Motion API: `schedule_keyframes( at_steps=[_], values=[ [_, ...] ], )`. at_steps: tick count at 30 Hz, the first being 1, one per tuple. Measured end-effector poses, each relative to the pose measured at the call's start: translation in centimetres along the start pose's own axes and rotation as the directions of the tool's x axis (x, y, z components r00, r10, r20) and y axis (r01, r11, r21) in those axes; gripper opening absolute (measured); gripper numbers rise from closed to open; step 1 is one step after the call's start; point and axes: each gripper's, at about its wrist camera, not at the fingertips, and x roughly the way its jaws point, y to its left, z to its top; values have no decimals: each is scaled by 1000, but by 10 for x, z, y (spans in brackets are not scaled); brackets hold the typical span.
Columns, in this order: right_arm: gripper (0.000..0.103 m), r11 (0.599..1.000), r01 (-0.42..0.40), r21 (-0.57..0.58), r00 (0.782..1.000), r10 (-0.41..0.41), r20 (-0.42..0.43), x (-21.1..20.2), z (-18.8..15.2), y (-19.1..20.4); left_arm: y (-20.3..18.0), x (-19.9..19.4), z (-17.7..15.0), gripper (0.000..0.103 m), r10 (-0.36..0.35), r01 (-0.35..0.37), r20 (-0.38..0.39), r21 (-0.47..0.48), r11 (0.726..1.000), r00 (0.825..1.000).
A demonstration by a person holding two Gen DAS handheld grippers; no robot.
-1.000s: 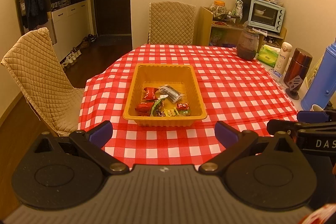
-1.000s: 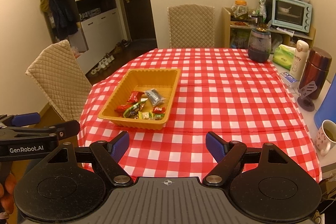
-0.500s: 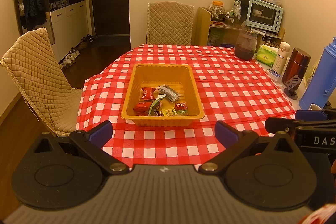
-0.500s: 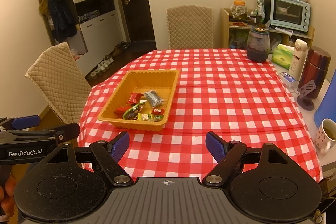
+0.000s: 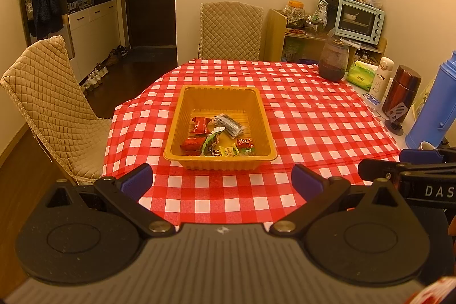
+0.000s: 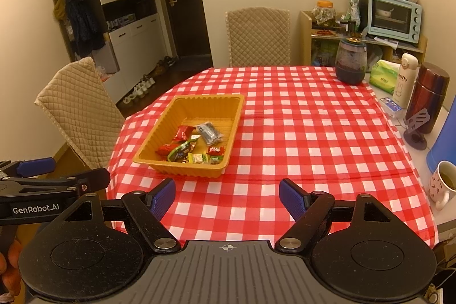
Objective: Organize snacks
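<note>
Red-and-white checked cloth [image 5: 299, 116] covered a dining table. On it, toward the near left side, sat a yellow plastic tray [image 5: 219, 158] [image 6: 228, 118]. The snacks [image 5: 216, 137] [image 6: 193, 146] lay inside the tray, bunched toward its near end: red wrappers, a green one, a small yellow one and a clear packet with dark contents.

Both grippers hovered at the near edge of the table, well apart from the tray. The left gripper [image 5: 222, 181] had its blue-padded fingers [image 5: 136, 180] spread wide with nothing between them. The right gripper [image 6: 226, 195] was likewise spread wide and empty.

Along the right edge of the table stood a dark glass jar [image 6: 350, 63], a green tissue pack [image 6: 383, 76], a white bottle [image 6: 404, 76], a brown flask [image 6: 429, 96], a blue jug [image 5: 433, 104] and a mug [image 6: 443, 184]. Two quilted beige chairs stood at the far and left sides.
</note>
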Motion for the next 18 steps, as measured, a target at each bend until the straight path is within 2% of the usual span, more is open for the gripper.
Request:
schedule_keyframes(
  at_steps=[18],
  values=[
    [79, 1000, 1, 2, 1000, -1, 0, 0, -1, 0, -1, 0, -2, 103, 0, 0, -1, -1, 1000, 1000]
  ],
)
